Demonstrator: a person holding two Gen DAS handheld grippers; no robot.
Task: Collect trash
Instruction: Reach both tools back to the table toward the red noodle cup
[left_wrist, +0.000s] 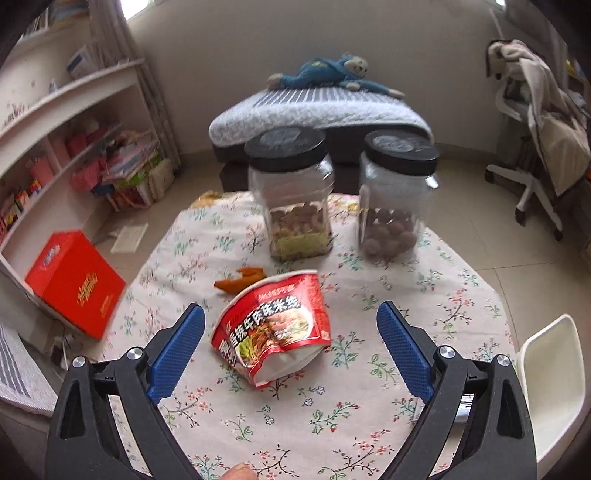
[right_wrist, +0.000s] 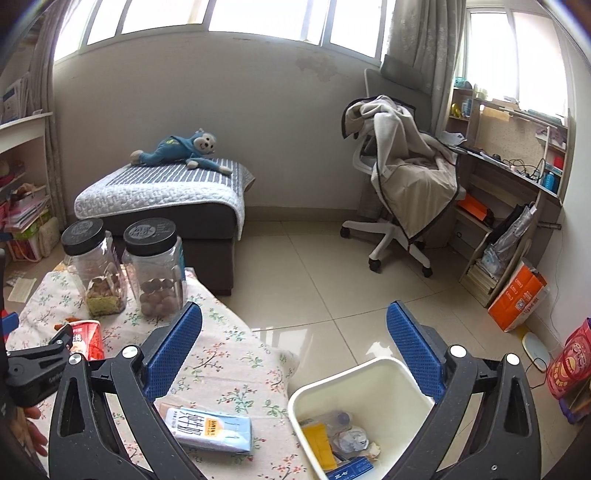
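While both tools gape, noodle cup (left_wrist: 271, 325) lies tipped on tablecloth (left_wrist: 369, 369).

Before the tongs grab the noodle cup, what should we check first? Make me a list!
1. Left tongs open wide enough for the noodle cup: ok, the blue pads stand on both sides of it, not touching.
2. Cup easy to reach: ok, it lies tipped on its side on the tablecloth, nothing on top.
3. Jars out of the way: ok, they stand behind the cup.
4. Bin ready: ok, it sits open beside the table with trash already in it.
5. Right tongs free: ok, open and holding nothing.
6. Cup empty inside: cannot tell.
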